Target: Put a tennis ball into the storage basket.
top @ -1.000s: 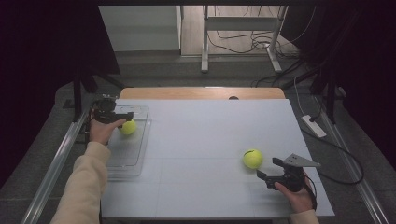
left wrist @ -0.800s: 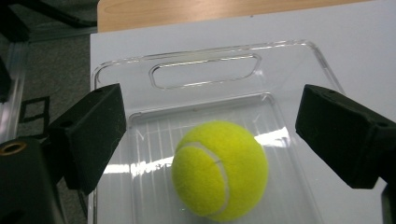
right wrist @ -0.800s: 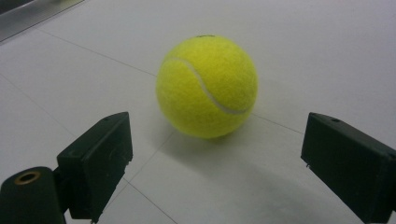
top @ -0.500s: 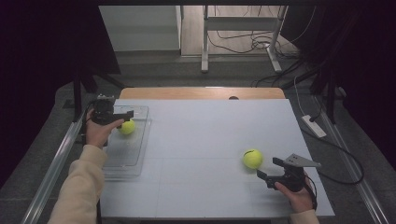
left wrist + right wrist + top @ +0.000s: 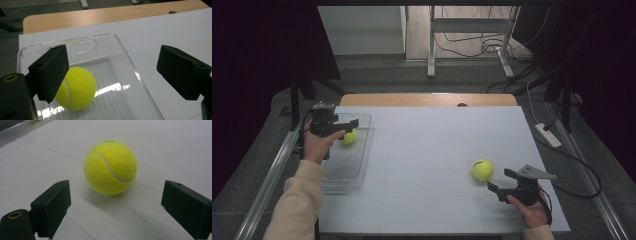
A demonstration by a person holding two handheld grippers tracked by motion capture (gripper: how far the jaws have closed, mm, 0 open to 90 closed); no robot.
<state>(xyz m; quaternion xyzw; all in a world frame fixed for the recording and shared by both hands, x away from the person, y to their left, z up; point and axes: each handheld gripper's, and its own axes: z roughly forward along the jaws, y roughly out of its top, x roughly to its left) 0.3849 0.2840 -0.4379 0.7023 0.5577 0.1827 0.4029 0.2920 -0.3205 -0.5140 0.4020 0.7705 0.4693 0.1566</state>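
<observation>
A yellow tennis ball (image 5: 348,136) (image 5: 76,88) lies in the clear plastic tray (image 5: 342,170) (image 5: 136,75) at the table's left. My left gripper (image 5: 348,126) (image 5: 112,65) hovers just above it, open. Its jaws have just been closing a little with nothing between them, and the ball sits below and behind the left jaw. A second tennis ball (image 5: 482,170) (image 5: 110,167) rests on the white table top at the right. My right gripper (image 5: 502,181) (image 5: 116,187) is low, just short of it, open, its jaws apart from the ball.
The white table top (image 5: 432,150) ends in a wooden strip (image 5: 427,99) at the far edge. A metal rail (image 5: 272,175) runs along the left side. Cables and a power strip (image 5: 548,135) lie on the floor to the right.
My left gripper has risen slightly and drawn back from the ball, which stays in the tray. The right gripper and its ball have not moved.
</observation>
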